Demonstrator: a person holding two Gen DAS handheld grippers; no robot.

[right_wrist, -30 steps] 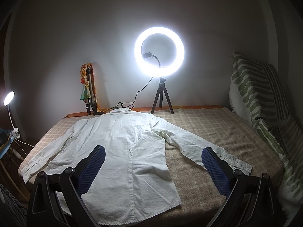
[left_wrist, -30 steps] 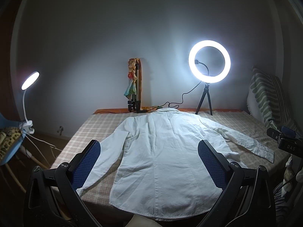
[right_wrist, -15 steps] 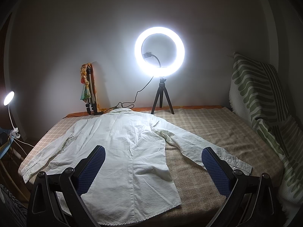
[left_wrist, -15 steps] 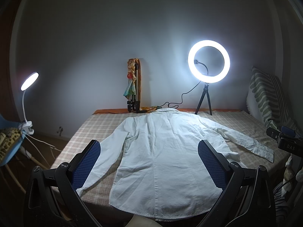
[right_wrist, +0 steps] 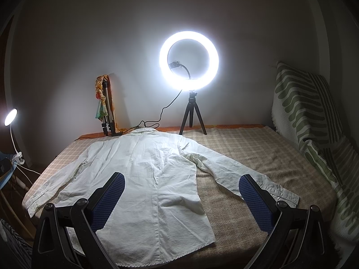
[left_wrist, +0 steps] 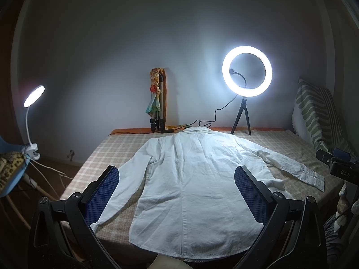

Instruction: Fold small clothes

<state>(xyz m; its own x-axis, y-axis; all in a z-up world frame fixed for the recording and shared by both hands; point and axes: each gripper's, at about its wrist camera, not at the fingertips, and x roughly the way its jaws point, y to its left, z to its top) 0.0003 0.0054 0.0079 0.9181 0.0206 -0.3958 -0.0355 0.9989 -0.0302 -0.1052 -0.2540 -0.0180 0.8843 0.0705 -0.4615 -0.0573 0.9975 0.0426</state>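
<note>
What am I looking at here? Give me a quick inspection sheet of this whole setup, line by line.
Surface: checked bed cover, mostly bare on the right.
Job's things: white shirt spread flat, sleeves out, collar toward the wall, not yet folded.
Clutter: folded tripod with colourful cloth leaning on the wall.
Grippers: left gripper and right gripper open, empty, above the shirt's hem.
Cables: black cable from the ring light running along the wall.
Surroundings: clip lamp lit at left; green striped blanket at right.
</note>
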